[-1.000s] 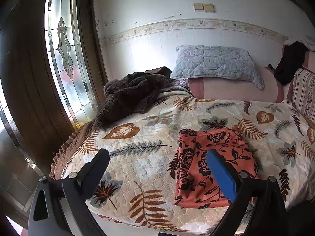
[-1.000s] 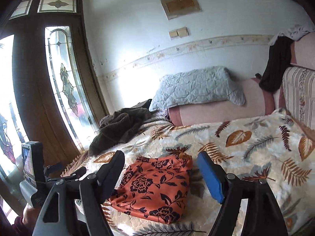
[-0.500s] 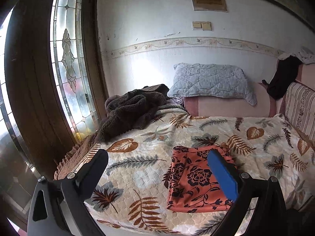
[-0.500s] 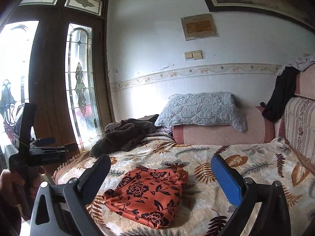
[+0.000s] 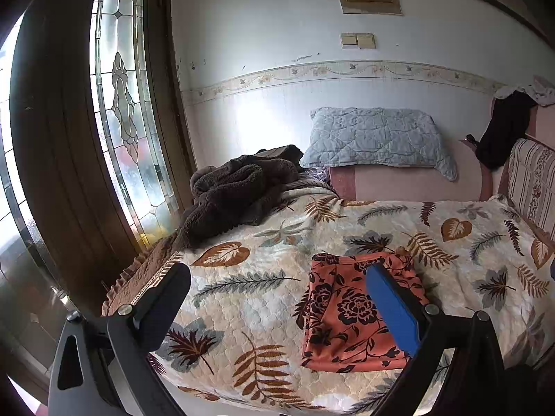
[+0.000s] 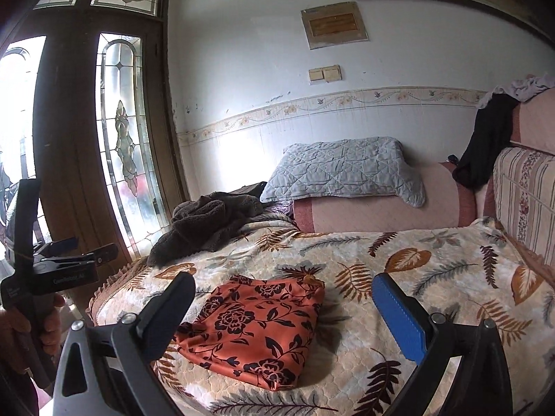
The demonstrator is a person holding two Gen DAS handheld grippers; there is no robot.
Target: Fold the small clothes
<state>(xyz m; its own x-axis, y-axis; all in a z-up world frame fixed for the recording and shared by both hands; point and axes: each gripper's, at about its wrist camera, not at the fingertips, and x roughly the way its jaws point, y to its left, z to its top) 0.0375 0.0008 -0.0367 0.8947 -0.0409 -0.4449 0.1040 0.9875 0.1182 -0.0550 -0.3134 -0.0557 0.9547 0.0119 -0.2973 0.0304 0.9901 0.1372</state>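
An orange floral cloth (image 6: 255, 326) lies folded into a neat rectangle near the front edge of the bed (image 6: 433, 312), so this fold looks finished. Both hand-held grippers, left (image 5: 277, 308) and right (image 6: 282, 315), hang wide and empty above it; the right's jaws have just been opening with nothing between them. Only the right view shows the left hand (image 6: 31, 326) gripping its tool by the door (image 6: 69, 138).

a home bedroom: leaf-print bedspread (image 6: 433, 277), quilted pillow (image 6: 340, 173), stained-glass door (image 6: 121, 138).
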